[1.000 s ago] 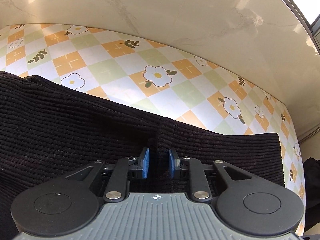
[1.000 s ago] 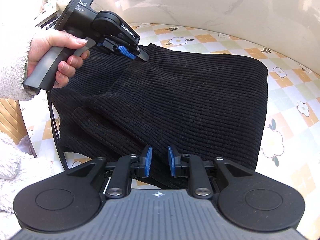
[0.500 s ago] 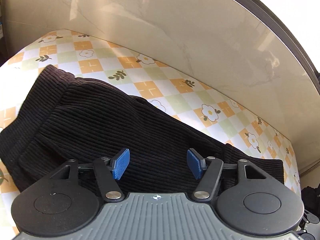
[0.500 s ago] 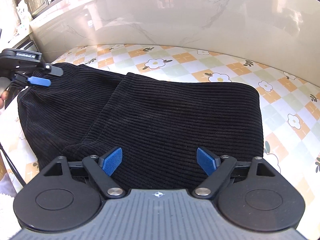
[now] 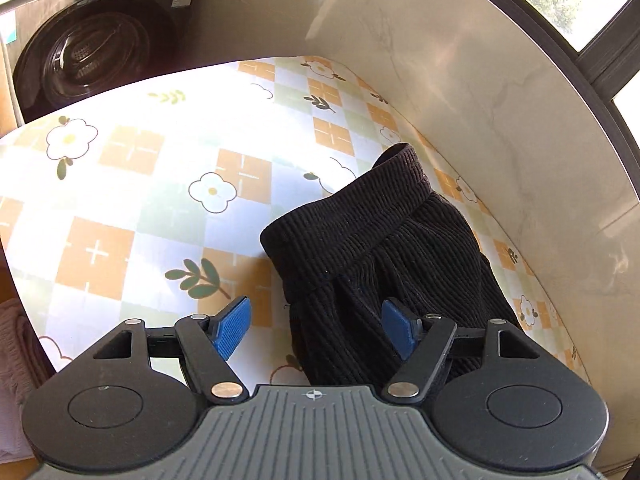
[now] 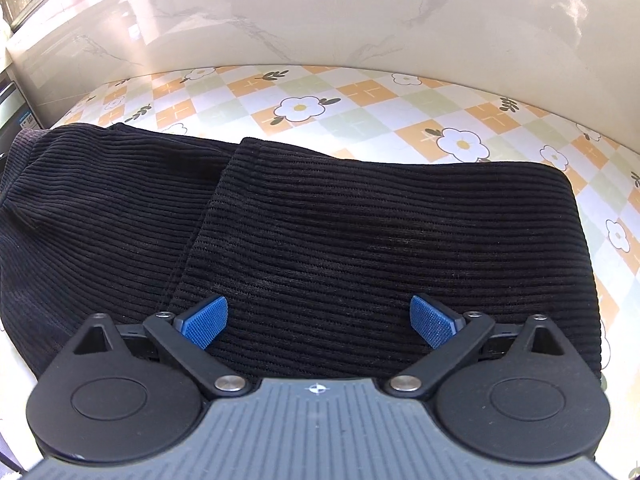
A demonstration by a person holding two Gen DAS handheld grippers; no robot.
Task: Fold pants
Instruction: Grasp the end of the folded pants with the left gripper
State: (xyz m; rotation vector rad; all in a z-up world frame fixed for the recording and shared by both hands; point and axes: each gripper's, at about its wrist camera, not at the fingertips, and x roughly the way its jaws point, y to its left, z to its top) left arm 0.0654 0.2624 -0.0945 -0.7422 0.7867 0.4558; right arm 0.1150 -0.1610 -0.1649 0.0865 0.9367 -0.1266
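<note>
The black ribbed pants point(image 6: 360, 240) lie folded on the flowered tablecloth point(image 6: 360, 96), with the folded-over layer's edge point(image 6: 200, 232) running down the left of the right wrist view. In the left wrist view the pants point(image 5: 380, 248) show their waistband end point(image 5: 360, 204). My left gripper point(image 5: 316, 330) is open and empty, above the waistband end. My right gripper point(image 6: 320, 322) is open and empty, above the folded pants.
A marble wall point(image 6: 320, 12) rises behind the table. A washing machine point(image 5: 84, 40) stands beyond the table's far left end. The table's edge point(image 5: 24, 280) runs along the left of the left wrist view. A window frame point(image 5: 600, 36) is at the top right.
Both grippers have opened, letting go of the pants, and drawn back. The left gripper has swung left toward the waistband end. The right has pulled back, and the left gripper has left its view.
</note>
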